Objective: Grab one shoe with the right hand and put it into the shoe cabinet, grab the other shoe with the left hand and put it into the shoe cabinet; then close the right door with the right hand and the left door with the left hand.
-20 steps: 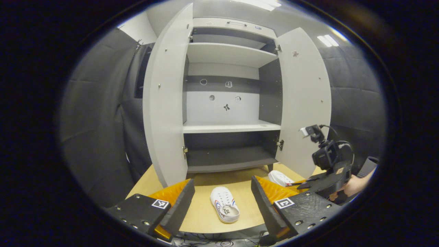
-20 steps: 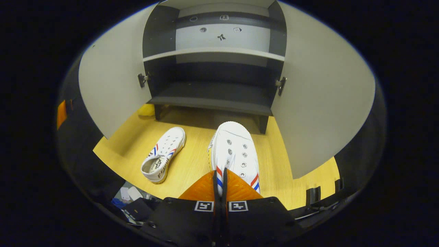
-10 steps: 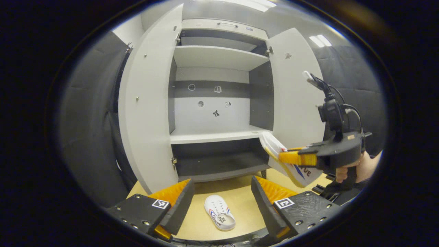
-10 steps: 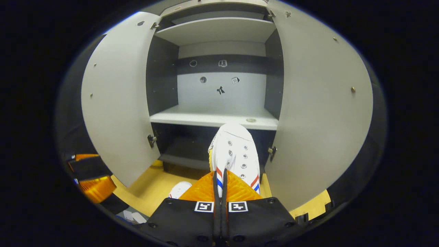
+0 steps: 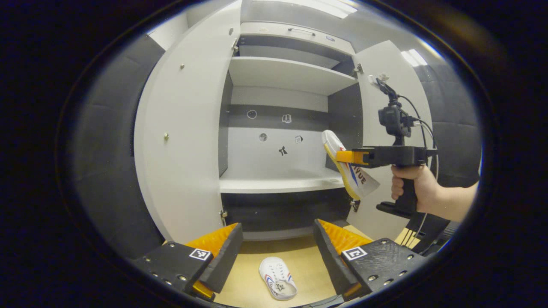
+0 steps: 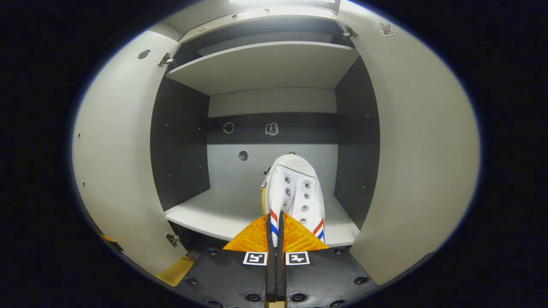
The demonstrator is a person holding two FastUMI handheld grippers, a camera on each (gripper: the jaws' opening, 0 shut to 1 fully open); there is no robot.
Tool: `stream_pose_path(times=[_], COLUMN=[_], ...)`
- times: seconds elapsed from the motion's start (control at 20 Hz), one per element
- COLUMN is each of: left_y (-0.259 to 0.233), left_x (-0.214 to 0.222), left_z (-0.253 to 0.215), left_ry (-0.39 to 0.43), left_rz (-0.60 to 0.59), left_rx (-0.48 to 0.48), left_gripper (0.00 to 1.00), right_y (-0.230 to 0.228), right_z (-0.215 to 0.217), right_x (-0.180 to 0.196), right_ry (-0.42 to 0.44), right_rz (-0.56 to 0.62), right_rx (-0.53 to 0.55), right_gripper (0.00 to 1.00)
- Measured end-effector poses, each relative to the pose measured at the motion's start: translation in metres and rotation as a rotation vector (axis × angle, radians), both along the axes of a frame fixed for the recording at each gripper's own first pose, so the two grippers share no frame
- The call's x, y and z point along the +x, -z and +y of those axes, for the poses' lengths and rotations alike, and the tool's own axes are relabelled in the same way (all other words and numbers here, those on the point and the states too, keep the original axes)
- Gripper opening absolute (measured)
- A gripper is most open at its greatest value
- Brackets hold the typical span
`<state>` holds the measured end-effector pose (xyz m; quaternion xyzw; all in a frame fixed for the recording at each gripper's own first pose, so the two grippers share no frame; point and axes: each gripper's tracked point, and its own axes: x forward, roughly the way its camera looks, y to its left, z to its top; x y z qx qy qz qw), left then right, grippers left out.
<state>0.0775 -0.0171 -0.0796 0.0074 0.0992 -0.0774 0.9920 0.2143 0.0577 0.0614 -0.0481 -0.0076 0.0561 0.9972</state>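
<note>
Right now, in the left gripper view, the tall grey two-door shoe cabinet (image 5: 278,128) stands open, both doors swung wide. The left gripper (image 5: 277,250) hangs low in front of the cabinet with its fingers spread wide and nothing between them. Below the cabinet's bottom edge, on the pale wooden floor (image 5: 252,282), lies the second white canvas shoe with red and blue stripes (image 5: 278,283), sole down, framed by the open fingers but well beneath them. To the right of the cabinet's middle shelf (image 5: 274,185), a hand (image 5: 413,188) grips the right gripper (image 5: 342,156), whose fingers pinch the first white striped canvas shoe (image 5: 349,169) at its heel end. That shoe is tilted, toe up and sole turned toward the camera, just in front of the cabinet's open right side at middle-shelf height.

Next, in the right gripper view, the right gripper (image 6: 276,231) has its fingers nearly together, clamped on the edge of the first shoe (image 6: 295,192), whose toe points straight into the cabinet (image 6: 184,141) above the middle shelf (image 6: 205,211). The shoe is not yet resting on the shelf.

Judging by this, the first step is in hand: carrying the right-hand shoe into the cabinet. The next move calls for pushing forward past the door line, lowering the sole flat onto the middle shelf, then opening the fingers and backing out.
</note>
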Motion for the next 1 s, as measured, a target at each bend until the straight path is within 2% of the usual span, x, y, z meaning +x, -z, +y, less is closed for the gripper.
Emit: stream_pose_path(times=[0.05, 0.3, 0.6, 0.65, 0.7, 1.0], left_y=[0.002, -0.011, -0.008, -0.006, -0.004, 0.001], left_x=[0.007, 0.038, 0.055, 0.057, 0.059, 0.072], left_z=[0.001, -0.002, -0.001, -0.001, -0.001, 0.001], left_ry=[-0.014, -0.056, -0.090, -0.095, -0.104, -0.142], left_rz=[0.019, 0.013, 0.015, 0.020, 0.025, 0.035], left_rx=[0.017, -0.037, -0.016, -0.015, -0.012, 0.010], left_gripper=[0.95, 0.94, 0.94, 0.99, 0.94, 0.95], right_y=[-0.007, -0.021, -0.030, -0.031, -0.029, -0.004], right_z=[0.001, -0.001, -0.007, -0.008, -0.011, -0.008], right_x=[0.014, 0.077, 0.134, 0.141, 0.143, 0.170], right_ry=[0.001, 0.012, 0.029, 0.032, 0.038, 0.028], right_rz=[-0.010, 0.002, -0.012, -0.012, -0.006, 0.064], right_rx=[0.003, 0.046, 0.069, 0.076, 0.081, 0.081], right_gripper=[0.01, 0.01, 0.01, 0.01, 0.02, 0.04])
